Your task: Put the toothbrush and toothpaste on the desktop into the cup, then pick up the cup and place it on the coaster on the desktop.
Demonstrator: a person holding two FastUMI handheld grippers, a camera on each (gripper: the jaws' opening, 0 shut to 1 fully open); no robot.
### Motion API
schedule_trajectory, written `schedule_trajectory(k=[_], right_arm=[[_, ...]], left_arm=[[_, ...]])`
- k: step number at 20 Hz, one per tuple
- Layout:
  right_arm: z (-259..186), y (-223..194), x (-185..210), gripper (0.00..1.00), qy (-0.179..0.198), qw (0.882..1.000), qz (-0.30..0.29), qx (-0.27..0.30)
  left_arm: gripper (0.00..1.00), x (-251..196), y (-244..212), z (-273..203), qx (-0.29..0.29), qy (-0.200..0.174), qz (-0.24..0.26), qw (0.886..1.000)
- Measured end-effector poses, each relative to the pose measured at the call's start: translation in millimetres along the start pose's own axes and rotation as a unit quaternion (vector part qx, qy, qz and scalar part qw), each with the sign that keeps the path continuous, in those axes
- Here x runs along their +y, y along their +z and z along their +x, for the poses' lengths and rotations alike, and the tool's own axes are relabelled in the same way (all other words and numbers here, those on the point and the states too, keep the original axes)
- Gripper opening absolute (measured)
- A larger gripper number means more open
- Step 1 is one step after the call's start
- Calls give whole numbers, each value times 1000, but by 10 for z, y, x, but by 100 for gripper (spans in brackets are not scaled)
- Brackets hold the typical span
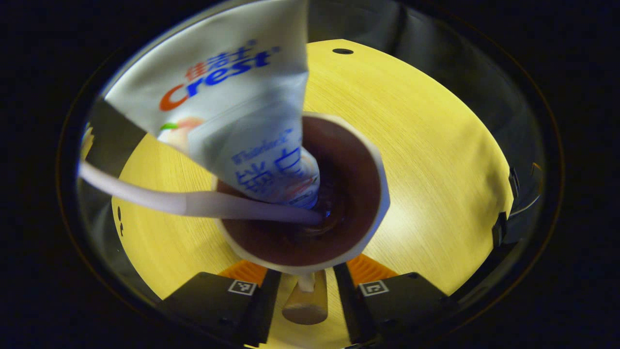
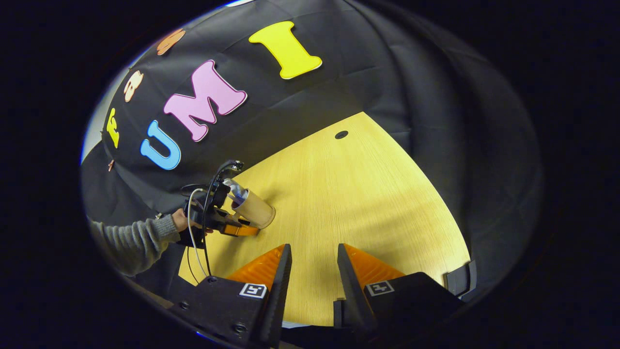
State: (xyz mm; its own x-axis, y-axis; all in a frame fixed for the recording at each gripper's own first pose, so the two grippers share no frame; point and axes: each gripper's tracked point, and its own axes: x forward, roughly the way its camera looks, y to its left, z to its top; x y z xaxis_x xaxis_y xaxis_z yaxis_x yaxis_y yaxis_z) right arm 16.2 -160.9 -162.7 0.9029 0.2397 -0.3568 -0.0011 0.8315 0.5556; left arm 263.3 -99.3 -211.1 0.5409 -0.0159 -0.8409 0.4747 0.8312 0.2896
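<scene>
In the left gripper view I look straight down into the cup (image 1: 310,194), its pale rim ringing a dark brown inside. The toothpaste (image 1: 242,106) tube stands tilted in it, cap end at the bottom, and the white toothbrush (image 1: 193,203) handle leans out over the rim to the left. My left gripper (image 1: 306,286) has a finger on each side of the cup's near wall; it looks clamped on the cup, though the contact is hidden under the rim. A small wooden piece (image 1: 306,303) shows between the fingers, perhaps the coaster. In the right gripper view my right gripper (image 2: 314,271) is spread, holding nothing over the yellow desktop (image 2: 368,203), well apart from the cup at the far left, held by my other hand (image 2: 186,223).
</scene>
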Motion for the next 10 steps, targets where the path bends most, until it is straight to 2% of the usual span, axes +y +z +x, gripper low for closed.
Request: schedule_trajectory(k=[1,2,5,10], right_arm=[[2,-3,0,59,0,1000,2,1],[12,-5,4,59,0,1000,3,1],[17,12,37,59,1,1000,1,0],[53,42,150,59,9,1000,-5,-2]], left_arm=[[72,-25,12,-3,-5,0,5,1000],[76,-45,32,-33,-12,-1,10,1000],[80,-7,80,-108,-28,9,12,1000],[82,28,81,-324,-50,10,6,999]])
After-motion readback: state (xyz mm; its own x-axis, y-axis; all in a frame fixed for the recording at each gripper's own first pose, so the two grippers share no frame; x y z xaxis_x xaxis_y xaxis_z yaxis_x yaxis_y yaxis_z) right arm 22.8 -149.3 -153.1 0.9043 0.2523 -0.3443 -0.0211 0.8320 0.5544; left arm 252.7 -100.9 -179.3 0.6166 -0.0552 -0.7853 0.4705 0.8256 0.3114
